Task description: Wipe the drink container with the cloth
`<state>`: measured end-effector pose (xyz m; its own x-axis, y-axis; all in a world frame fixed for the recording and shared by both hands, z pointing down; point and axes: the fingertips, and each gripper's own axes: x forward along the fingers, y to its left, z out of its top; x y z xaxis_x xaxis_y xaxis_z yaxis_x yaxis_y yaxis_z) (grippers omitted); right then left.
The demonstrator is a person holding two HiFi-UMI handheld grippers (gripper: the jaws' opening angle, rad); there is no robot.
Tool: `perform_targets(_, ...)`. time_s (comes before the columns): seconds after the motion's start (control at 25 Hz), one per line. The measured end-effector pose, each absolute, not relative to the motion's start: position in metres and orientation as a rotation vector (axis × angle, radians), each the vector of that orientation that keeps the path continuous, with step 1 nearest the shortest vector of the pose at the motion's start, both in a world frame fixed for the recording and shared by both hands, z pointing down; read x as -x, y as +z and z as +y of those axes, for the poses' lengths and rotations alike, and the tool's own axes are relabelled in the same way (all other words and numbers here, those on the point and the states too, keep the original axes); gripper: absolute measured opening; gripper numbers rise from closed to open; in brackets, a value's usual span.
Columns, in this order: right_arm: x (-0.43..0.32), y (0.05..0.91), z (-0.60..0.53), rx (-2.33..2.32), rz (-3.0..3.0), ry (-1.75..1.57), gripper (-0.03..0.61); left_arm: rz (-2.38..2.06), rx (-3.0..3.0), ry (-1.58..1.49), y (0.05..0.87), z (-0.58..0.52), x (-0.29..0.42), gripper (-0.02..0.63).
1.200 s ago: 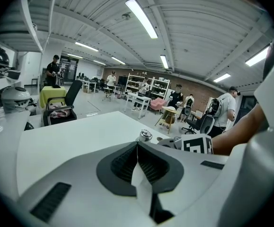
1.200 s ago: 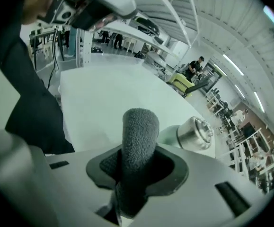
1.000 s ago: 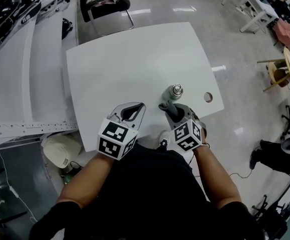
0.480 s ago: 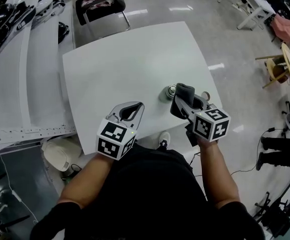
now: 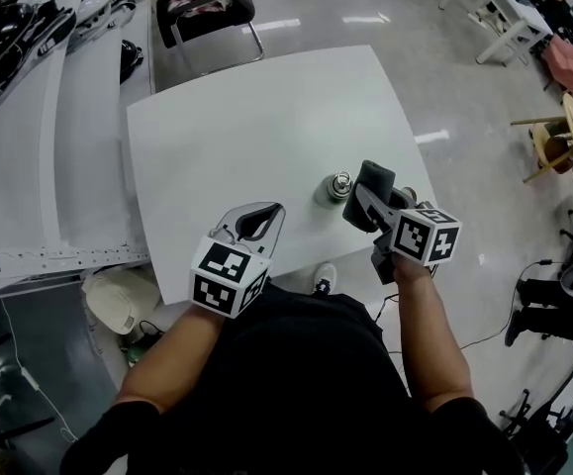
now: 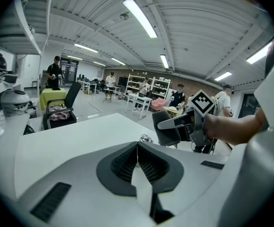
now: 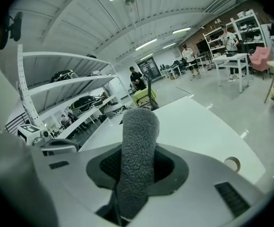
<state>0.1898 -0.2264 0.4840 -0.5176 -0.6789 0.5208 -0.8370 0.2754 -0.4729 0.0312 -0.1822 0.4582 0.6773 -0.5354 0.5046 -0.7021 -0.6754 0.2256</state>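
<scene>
The drink container (image 5: 336, 186), a small metal can with a silvery top, stands upright on the white table (image 5: 256, 127) near its front right. My right gripper (image 5: 367, 199) is just right of the can, shut on a grey fleecy cloth (image 5: 373, 180) that hangs close beside it; I cannot tell whether they touch. In the right gripper view the cloth (image 7: 137, 155) stands pinched between the jaws and the can is out of sight. My left gripper (image 5: 269, 211) hovers over the table's front edge, left of the can, shut and empty. From the left gripper (image 6: 137, 144) the can's top (image 6: 146, 138) shows beside the cloth (image 6: 167, 127).
A round cable hole (image 7: 231, 163) lies in the table near the right edge. A black chair (image 5: 205, 3) stands beyond the far edge. Long white shelving (image 5: 39, 137) with dark gear runs along the left. Several people stand far off in the hall.
My right gripper has swung the cloth from the can's near side up and round to its right side. The left gripper and the can have stayed put.
</scene>
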Motion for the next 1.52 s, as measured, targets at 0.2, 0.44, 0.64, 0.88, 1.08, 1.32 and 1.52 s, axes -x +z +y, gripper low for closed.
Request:
perform_targets(0.2, -0.193, 0.490, -0.230, -1.381, -2.325, 1.082, 0.115, -0.988, -2.473, 0.563, 0.459, -0.186, -0.035, 0.017)
perform_targets(0.44, -0.199, 0.503, -0.232, -1.347, -2.309, 1.102, 0.116, -1.009, -2.457, 0.555, 0.461, -0.190, -0.042, 0.017)
perform_targets(0.64, -0.205, 0.517, -0.233, -1.318, -2.295, 1.136, 0.115, -1.026, -2.446, 0.552, 0.464, -0.192, -0.050, 0.017)
perform_targets(0.88, -0.213, 0.536, -0.233, -1.270, -2.277, 1.166, 0.115, -1.051, -2.423, 0.558, 0.468, -0.194, -0.060, 0.017)
perform_targets(1.08, -0.218, 0.553, -0.234, -1.229, -2.267, 1.187, 0.115, -1.082, -2.413, 0.562, 0.468, -0.192, -0.065, 0.016)
perform_targets(1.32, -0.222, 0.568, -0.235, -1.177, -2.268, 1.212, 0.115, -1.131, -2.391, 0.564, 0.468, -0.192, -0.070, 0.017)
perform_targets(1.52, -0.223, 0.587, -0.234, -1.133, -2.257, 1.239, 0.115, -1.167, -2.366, 0.572, 0.470, -0.188, -0.074, 0.017)
